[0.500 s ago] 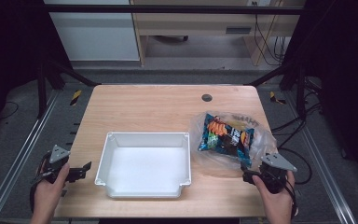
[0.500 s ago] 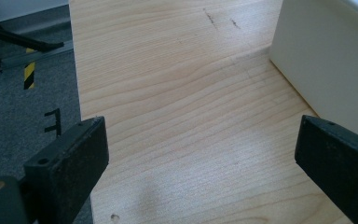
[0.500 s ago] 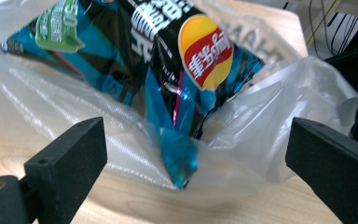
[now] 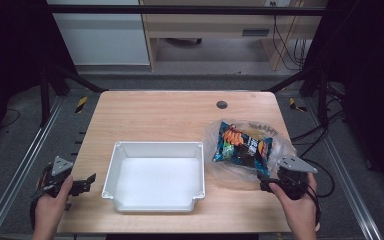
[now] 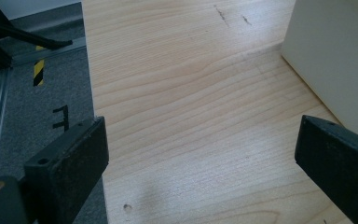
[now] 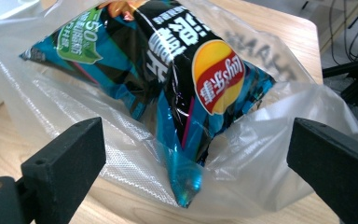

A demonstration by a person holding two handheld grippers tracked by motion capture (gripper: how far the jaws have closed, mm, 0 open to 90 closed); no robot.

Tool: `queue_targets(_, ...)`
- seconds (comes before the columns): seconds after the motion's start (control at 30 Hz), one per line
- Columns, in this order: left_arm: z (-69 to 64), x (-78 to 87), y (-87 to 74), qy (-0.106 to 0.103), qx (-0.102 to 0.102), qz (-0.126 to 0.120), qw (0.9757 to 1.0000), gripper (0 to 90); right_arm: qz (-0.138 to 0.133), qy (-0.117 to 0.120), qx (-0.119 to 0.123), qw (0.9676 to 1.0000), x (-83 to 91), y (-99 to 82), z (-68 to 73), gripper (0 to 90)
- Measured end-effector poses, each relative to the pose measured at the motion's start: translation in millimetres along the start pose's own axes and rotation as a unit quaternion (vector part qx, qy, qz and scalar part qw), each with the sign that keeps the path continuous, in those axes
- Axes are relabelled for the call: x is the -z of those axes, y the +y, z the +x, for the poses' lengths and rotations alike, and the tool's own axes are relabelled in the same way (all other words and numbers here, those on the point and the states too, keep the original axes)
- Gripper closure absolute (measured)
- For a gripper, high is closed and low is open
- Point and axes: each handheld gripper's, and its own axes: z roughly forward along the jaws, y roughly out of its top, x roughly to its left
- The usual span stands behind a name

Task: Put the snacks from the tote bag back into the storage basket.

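A blue and black chips bag (image 4: 242, 146) (image 6: 177, 79) lies in an open clear plastic bag (image 4: 280, 147) (image 6: 279, 121) at the table's right. My right gripper (image 4: 266, 186) (image 6: 196, 163) stands open just before the bag's near corner, its jaws wide on either side of that corner without touching it. A white tray (image 4: 155, 172) (image 5: 335, 56) sits at front centre with nothing in it. My left gripper (image 4: 82, 186) (image 5: 200, 158) is open over the table's front left edge, left of the tray, holding nothing.
The wooden table (image 4: 170, 115) has a small dark round hole (image 4: 222, 105) at the back. Metal frame rails (image 4: 15, 185) run along both sides below the table. Cables (image 4: 325, 165) trail off to the right.
My right gripper has edged slightly closer to the plastic bag. My left gripper stays where it was.
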Motion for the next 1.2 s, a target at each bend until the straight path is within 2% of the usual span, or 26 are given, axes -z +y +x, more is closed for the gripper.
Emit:
queue_targets(0.13, 1.0, 0.2, 0.0, -0.002, 0.001, -0.002, 1.0000, 2.7, 0.023, 0.010, 0.019, 0.9995, 0.8, 12.5, 0.7, 4.7)
queue_targets(0.3, 0.1, 0.1, 0.6, -0.005, -0.001, -0.003, 1.0000, 2.6, 0.029, 0.014, 0.047, 0.9984, 8.4, 24.7, 1.4, 4.7)
queue_targets(0.7, -1.2, -0.7, 1.1, -0.007, -0.003, -0.003, 1.0000, 2.7, 0.040, 0.015, 0.070, 0.9966, 20.7, 54.3, -12.2, 5.5)
queue_targets(0.97, -1.2, -0.9, 1.2, -0.006, -0.004, -0.002, 1.0000, 2.7, 0.051, 0.018, 0.085, 0.9949, 15.9, 69.1, -18.4, 6.6)
queue_targets(1.2, -1.2, -0.9, 1.2, -0.008, -0.006, -0.001, 1.0000, 2.6, 0.064, 0.036, 0.103, 0.9920, 6.6, 84.1, -21.7, 6.3)
